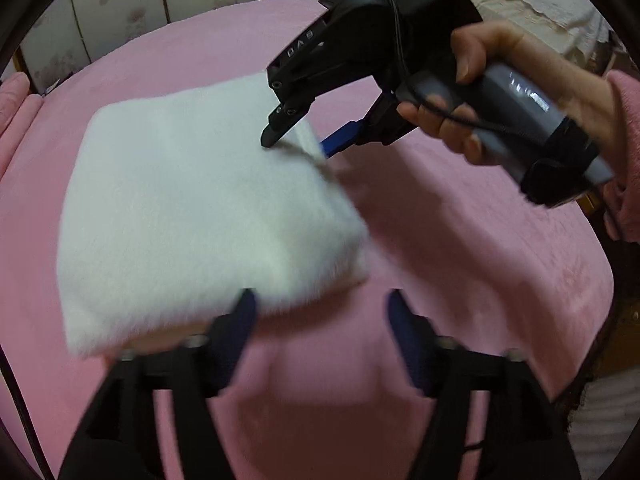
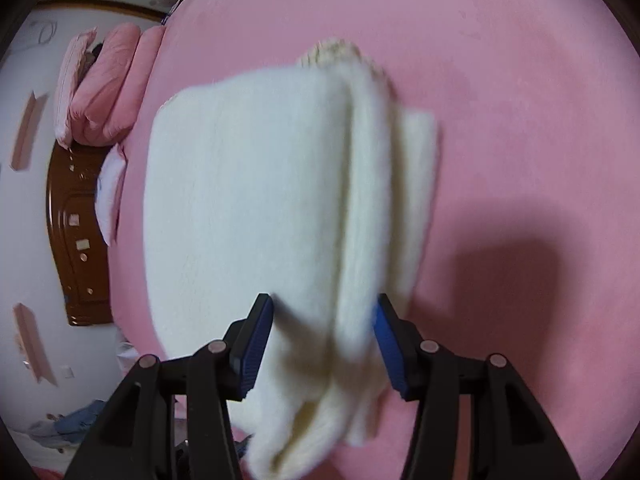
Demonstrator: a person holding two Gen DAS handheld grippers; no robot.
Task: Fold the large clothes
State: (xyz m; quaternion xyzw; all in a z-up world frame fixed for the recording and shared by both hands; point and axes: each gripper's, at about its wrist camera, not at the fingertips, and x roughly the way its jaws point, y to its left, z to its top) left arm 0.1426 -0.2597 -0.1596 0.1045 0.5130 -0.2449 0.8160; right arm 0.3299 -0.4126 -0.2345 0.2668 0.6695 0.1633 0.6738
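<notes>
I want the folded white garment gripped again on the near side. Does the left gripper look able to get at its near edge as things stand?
Probably yes. The left gripper is open, with the white garment lying just ahead on the pink bed cover. Nothing lies between them; the right gripper is over the far corner.

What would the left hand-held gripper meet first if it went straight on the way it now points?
Probably the pink fleece bed cover: it fills the gap between the open jaws of the left hand-held gripper. The folded white fluffy garment lies just beside one fingertip; depth is unclear.
</notes>
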